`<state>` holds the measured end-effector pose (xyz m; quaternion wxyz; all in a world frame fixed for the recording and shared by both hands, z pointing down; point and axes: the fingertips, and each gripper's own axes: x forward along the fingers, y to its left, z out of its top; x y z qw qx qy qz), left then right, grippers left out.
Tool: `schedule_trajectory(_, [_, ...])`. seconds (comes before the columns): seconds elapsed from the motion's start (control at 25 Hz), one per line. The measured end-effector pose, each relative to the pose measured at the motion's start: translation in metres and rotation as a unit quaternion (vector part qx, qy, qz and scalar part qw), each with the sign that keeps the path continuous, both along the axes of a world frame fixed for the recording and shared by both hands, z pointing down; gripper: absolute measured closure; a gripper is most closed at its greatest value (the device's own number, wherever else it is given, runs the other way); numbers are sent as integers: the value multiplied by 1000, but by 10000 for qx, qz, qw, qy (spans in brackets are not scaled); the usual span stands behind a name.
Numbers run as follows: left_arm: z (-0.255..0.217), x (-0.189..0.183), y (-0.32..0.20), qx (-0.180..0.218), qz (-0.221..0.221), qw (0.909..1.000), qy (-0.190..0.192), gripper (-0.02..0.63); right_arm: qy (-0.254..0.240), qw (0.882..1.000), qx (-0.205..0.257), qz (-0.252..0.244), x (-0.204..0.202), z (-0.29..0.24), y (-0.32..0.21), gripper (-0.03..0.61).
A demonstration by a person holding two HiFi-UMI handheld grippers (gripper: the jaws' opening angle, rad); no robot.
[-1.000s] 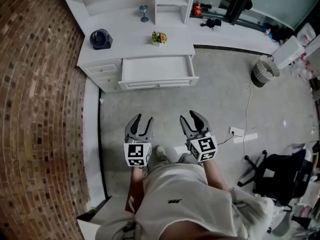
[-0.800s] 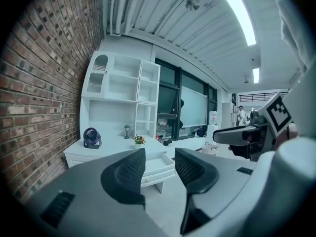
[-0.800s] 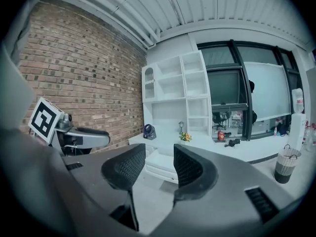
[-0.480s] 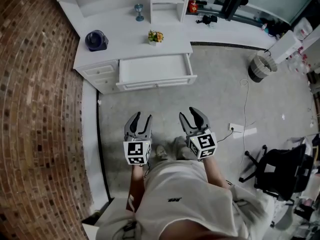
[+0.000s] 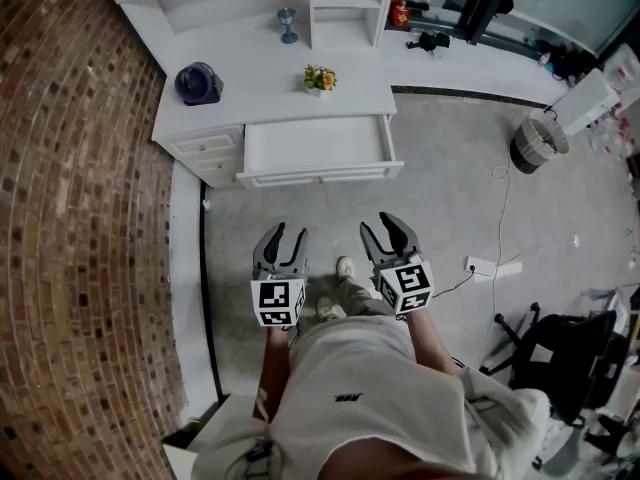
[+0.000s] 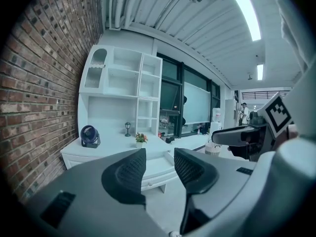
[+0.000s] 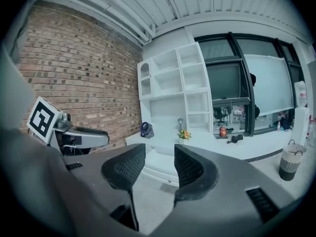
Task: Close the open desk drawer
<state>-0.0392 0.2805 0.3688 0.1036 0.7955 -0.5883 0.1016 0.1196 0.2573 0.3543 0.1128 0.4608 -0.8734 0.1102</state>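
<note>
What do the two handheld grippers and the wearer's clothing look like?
Both the left gripper and right gripper have grey curved jaws, dark dimpled pads, each backed by a white cube printed with black square markers. The left's jaws have just been closing, nothing between them. The person wears a light shirt, forearms unsleeved.

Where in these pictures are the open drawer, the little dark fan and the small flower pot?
open drawer (image 5: 316,146), head view, its bare white inside.
fan (image 5: 198,83), head view, its round dark housing.
flower pot (image 5: 319,78), head view, the blooms on top.
</note>
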Motion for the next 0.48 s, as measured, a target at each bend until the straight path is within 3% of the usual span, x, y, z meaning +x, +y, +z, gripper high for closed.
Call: schedule_trajectory(0.48, [8, -2, -68, -175, -255, 9994, -153, 426, -170, 9992, -251, -259, -5, 15, -78, 408])
